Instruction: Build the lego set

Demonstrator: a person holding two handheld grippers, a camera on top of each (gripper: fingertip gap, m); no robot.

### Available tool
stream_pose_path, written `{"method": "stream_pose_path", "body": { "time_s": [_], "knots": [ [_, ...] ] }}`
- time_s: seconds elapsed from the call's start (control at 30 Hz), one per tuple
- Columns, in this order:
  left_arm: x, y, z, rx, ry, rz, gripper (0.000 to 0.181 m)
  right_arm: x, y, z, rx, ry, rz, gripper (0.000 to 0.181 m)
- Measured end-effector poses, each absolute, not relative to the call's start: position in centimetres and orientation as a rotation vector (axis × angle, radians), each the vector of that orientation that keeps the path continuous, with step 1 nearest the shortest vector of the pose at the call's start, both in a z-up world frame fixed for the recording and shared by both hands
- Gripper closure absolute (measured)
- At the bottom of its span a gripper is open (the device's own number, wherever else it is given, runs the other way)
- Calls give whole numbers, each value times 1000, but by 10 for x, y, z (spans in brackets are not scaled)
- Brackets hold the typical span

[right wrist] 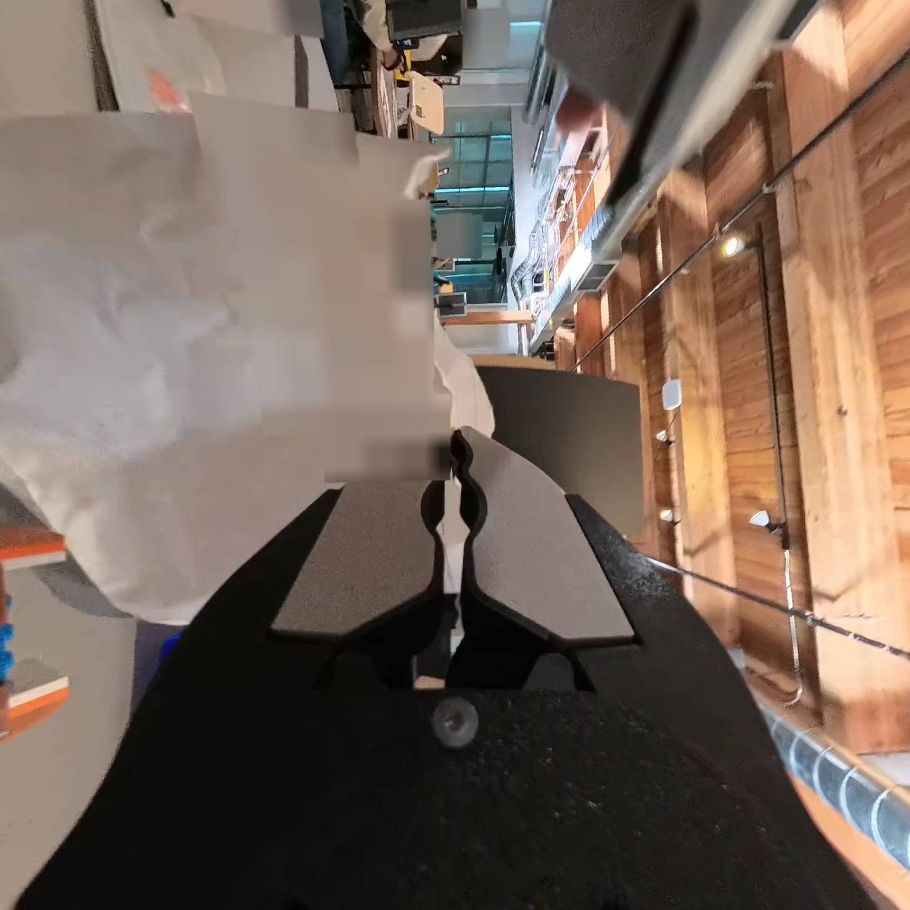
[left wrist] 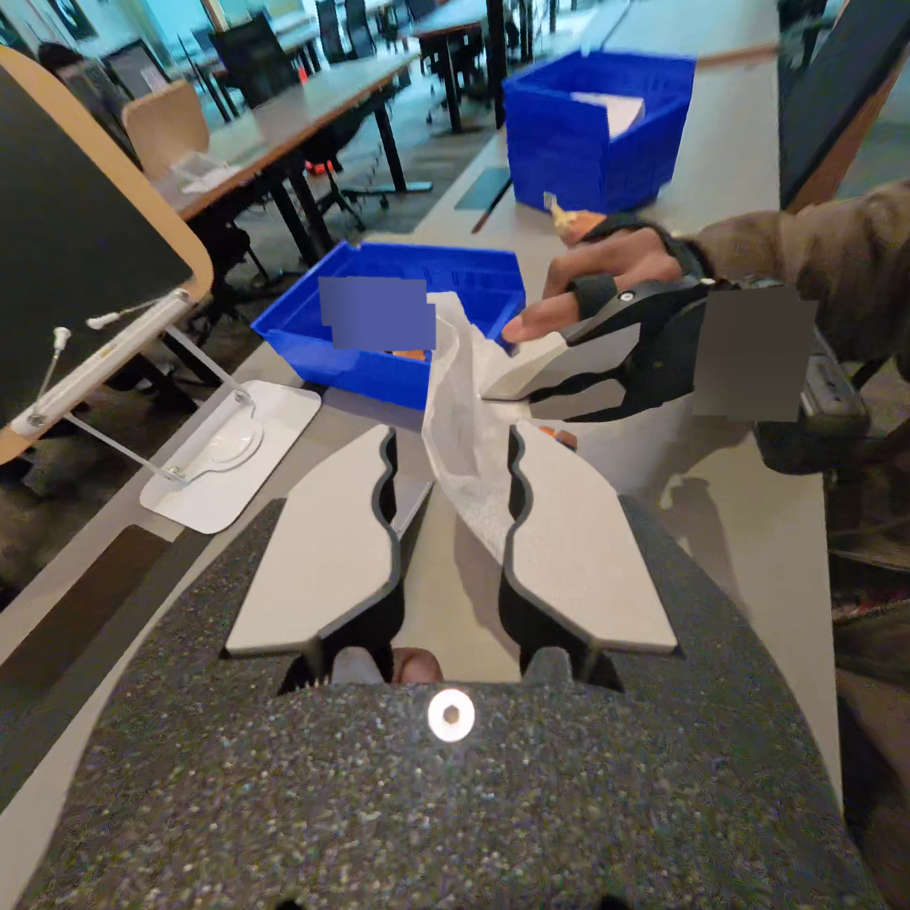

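Note:
A white translucent plastic bag (left wrist: 458, 433) hangs above the table. My right gripper (left wrist: 485, 394) comes in from the right, held by a person's hand, and is shut on the bag's edge. In the right wrist view, which is rolled sideways, the right gripper (right wrist: 455, 453) has its jaws nearly together on the bag (right wrist: 147, 344), which fills the left half. My left gripper (left wrist: 452, 433) is open. The bag hangs between its fingers and lies against the right one. Orange and blue lego pieces (left wrist: 559, 436) lie on the table behind that finger, and some show at the edge of the right wrist view (right wrist: 32, 546).
A low blue bin (left wrist: 394, 379) with orange pieces inside stands just beyond the grippers. A taller blue bin (left wrist: 591, 147) stands farther back. On the left, a dark board rests on a white stand base (left wrist: 231, 458). The table's left edge (left wrist: 123, 522) is close. My right fingertips sit around 9 centimeters from my left ones.

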State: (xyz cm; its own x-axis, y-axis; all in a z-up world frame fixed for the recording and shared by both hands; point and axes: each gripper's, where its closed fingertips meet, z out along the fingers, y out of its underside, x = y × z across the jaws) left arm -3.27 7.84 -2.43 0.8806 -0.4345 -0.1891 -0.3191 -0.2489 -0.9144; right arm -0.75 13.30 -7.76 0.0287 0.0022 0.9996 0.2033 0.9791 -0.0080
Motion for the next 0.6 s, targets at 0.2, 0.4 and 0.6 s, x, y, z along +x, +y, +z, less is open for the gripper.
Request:
{"method": "stream_pose_path", "body": {
  "time_s": [0.2,0.4,0.6],
  "knots": [
    [-14,111,-72,-2128,703,93,135,-5,107,-86,-92,-1535,-193,181],
    [-25,106,-115,-2378,771,54,143,0,98,-90,-49,-1535,-211,181],
    [-35,105,-115,-2373,825,242,181,10,90,-98,-29,-1576,-223,181]
  ]
}}
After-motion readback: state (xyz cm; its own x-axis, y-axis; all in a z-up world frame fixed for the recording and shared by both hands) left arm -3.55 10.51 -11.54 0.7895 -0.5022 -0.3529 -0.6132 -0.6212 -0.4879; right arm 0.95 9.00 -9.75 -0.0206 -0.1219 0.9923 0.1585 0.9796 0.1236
